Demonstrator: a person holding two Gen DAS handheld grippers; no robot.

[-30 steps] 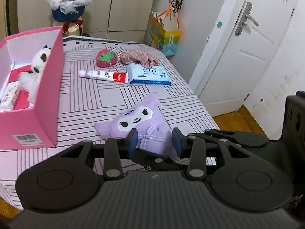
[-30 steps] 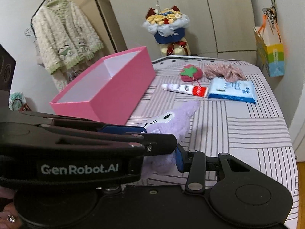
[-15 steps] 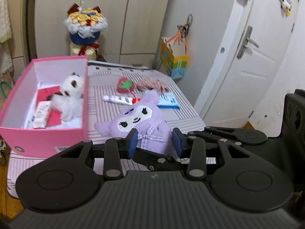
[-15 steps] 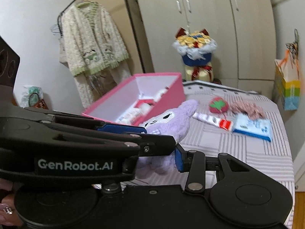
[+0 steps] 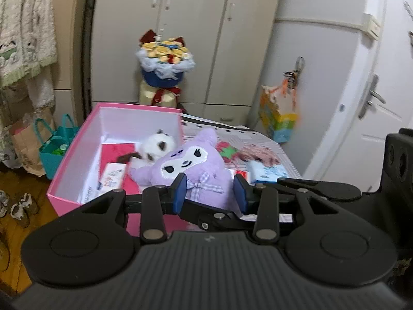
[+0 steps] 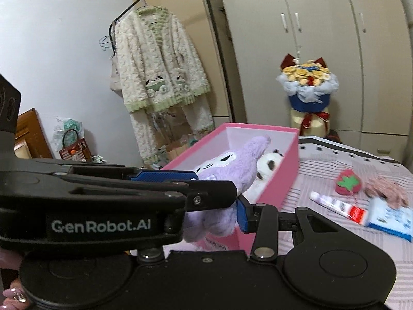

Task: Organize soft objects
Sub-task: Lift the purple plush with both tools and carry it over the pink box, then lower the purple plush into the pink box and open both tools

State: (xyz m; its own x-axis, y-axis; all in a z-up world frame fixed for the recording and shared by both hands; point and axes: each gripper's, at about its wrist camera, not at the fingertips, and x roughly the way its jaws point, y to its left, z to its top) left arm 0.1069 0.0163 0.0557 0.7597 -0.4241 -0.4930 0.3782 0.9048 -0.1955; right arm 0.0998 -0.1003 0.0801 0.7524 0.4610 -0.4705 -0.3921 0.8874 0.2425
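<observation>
Purple plush toy (image 5: 198,173) pinched between the blue pads (image 5: 179,188) of the left gripper (image 5: 210,193), jaws partly closed on the gingham-bowed body, white face and closed-eye stitching pointing toward 11 o'clock. Same purple plush toy (image 6: 232,165) clamped by the right gripper (image 6: 219,196) as well, one blue pad (image 6: 242,217) pressing its underside at 5 o'clock of the toy, the other pad lying along its upper side; jaws narrowed, not fully together. Held aloft over the near end of the pink box (image 5: 64,178), ear tip reaching toward the box interior in the right wrist view. Inside the box: white-and-black plush (image 5: 157,147) at 10 o'clock of the purple toy, red card and white packets with unreadable print below it. "GenRobot.AI" printed in pale letters on the black arm of the left gripper (image 6: 100,226) crossing the right wrist view. On the striped bedspread (image 6: 335,170): strawberry plush (image 6: 347,182), pink scrunchie-like fabric (image 6: 384,190), red-and-white tube (image 6: 338,206), blue wipes pack (image 6: 389,218), lettering on both too blurred to read. Barcode label on the box's near wall, illegible.
</observation>
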